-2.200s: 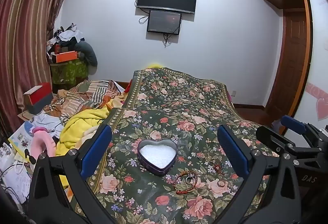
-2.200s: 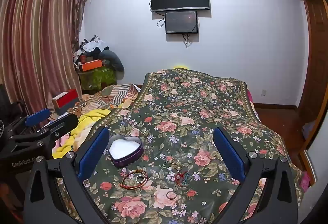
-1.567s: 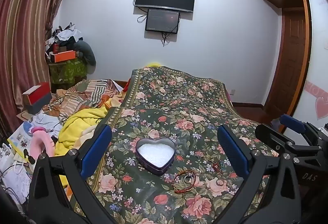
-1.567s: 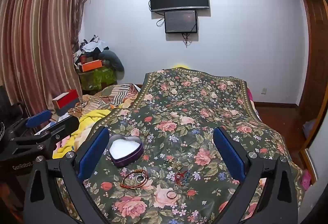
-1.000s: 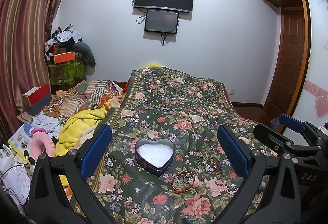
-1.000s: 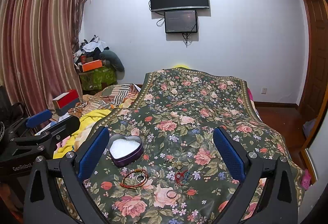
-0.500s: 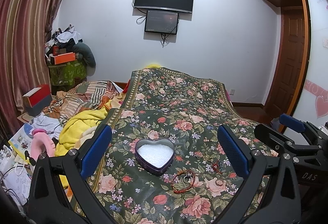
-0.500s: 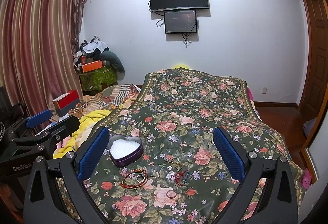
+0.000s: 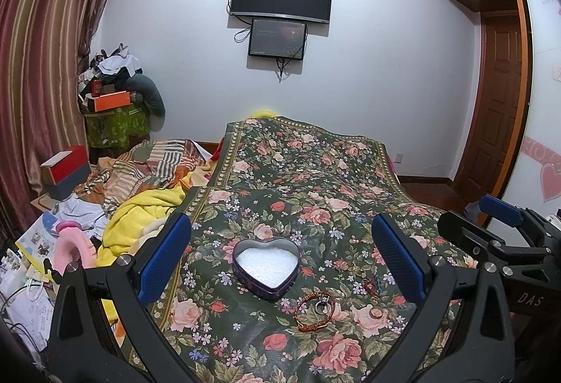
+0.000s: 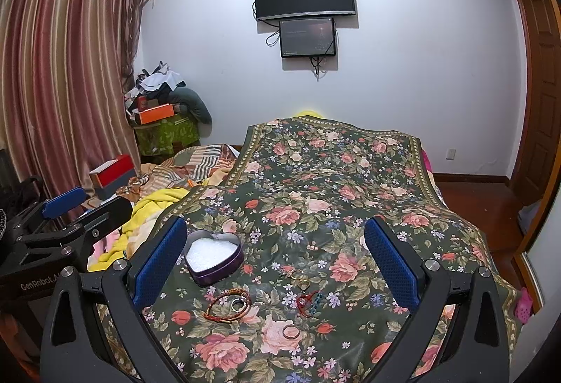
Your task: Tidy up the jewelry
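Jewelry is laid loose on the flowered bed cover [image 10: 315,179], seemingly so each piece can be lifted into the heart tin [image 10: 214,257] at centre left: a red bracelet [image 10: 228,307] with a ring inside it, small rings [image 10: 297,274] and a ring [image 10: 290,331] lower down. Both the left tool [image 9: 280,260] and the right tool [image 10: 277,260] are held wide, gripping and touching nothing.

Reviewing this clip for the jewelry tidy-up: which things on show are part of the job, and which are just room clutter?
Part of the job:
heart-shaped tin
red cord bracelet
silver ring
gold ring
small rings
red and teal charm

Just lying about:
yellow blanket
orange box
red and white box
pink toy
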The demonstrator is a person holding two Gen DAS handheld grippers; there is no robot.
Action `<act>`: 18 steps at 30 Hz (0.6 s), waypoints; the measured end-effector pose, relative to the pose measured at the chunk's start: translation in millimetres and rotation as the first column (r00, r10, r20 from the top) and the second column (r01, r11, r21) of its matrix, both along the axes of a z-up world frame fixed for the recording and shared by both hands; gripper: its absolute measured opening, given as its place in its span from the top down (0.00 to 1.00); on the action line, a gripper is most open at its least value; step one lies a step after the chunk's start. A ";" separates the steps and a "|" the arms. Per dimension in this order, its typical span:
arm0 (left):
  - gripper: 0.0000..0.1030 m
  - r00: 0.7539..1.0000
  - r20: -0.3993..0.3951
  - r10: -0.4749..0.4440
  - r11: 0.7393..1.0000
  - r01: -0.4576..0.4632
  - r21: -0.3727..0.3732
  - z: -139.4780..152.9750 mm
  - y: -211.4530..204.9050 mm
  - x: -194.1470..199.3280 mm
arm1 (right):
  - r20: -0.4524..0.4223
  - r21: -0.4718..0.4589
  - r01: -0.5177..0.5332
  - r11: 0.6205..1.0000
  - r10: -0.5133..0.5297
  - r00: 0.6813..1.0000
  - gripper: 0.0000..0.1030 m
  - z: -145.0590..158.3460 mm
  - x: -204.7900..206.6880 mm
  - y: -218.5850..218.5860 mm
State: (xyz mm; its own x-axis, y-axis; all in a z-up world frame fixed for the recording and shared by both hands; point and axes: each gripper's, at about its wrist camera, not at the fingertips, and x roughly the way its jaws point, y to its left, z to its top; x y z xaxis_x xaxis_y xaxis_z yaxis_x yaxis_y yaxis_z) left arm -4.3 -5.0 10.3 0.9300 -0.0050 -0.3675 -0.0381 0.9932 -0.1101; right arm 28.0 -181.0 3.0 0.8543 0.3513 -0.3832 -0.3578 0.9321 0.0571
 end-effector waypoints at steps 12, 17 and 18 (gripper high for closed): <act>0.00 1.000 0.004 0.006 1.000 -0.006 0.004 4.2 1.4 -2.0 | -0.006 0.003 0.005 1.000 -0.005 1.000 0.02 2.0 1.0 -5.2; 0.00 1.000 0.000 0.005 1.000 -0.005 0.004 3.6 1.1 -1.8 | -0.017 -0.007 0.014 1.000 -0.014 1.000 0.02 -1.5 3.3 -7.0; 0.00 1.000 0.000 0.010 1.000 -0.010 0.005 0.8 0.1 -1.2 | -0.020 -0.010 0.015 1.000 -0.015 1.000 0.02 -2.1 3.9 -7.6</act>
State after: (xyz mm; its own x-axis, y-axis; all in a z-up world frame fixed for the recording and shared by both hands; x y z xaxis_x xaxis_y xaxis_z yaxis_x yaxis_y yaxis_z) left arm -5.5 -4.9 11.1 0.9299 0.0058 -0.3678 -0.0479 0.9933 -0.1053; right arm 32.0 -188.6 0.9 0.8513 0.3348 -0.4039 -0.3429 0.9378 0.0546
